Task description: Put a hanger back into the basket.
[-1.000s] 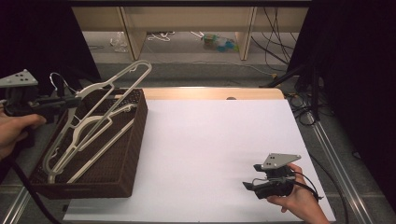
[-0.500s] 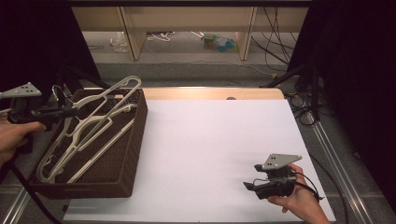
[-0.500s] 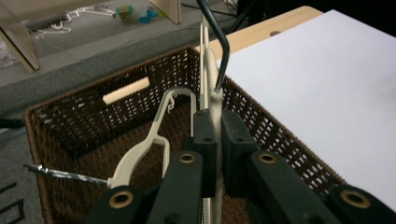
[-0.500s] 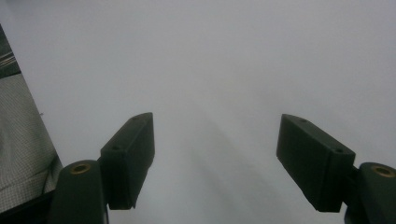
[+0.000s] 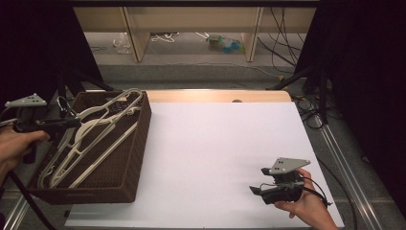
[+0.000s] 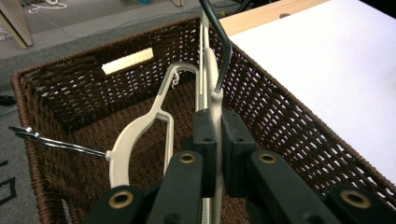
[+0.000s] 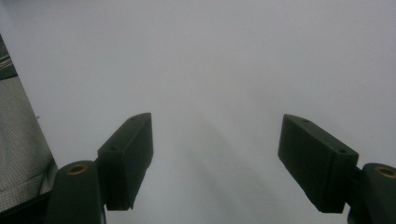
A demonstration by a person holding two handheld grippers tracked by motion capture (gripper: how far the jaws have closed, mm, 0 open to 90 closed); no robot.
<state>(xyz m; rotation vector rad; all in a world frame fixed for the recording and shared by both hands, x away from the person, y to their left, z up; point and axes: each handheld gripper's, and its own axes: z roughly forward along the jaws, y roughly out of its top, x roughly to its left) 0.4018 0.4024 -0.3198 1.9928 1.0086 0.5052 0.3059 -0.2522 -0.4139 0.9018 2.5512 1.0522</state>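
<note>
– Which one's in hand?
– The cream plastic hanger with the dark metal hook (image 6: 211, 88), edge-on and tilted (pinched at its neck), over the brown woven wicker basket (image 5: 136, 158).
– Others?
– A second cream hanger (image 6: 140, 130) lies inside.

White tabletop (image 5: 215, 153), wooden shelf legs (image 5: 139, 36), loose cables (image 5: 287, 33), blue-green litter (image 5: 225, 44) on floor

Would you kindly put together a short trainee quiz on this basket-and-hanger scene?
1. True or false: the left gripper is shut on a hanger.
2. The right gripper is: A) open over the white table; B) shut on a hanger; C) inside the basket.
3. What sort of container holds the other cream hanger with the metal hook?

Key: 1 true; 2 A; 3 a dark brown wicker basket.
</note>
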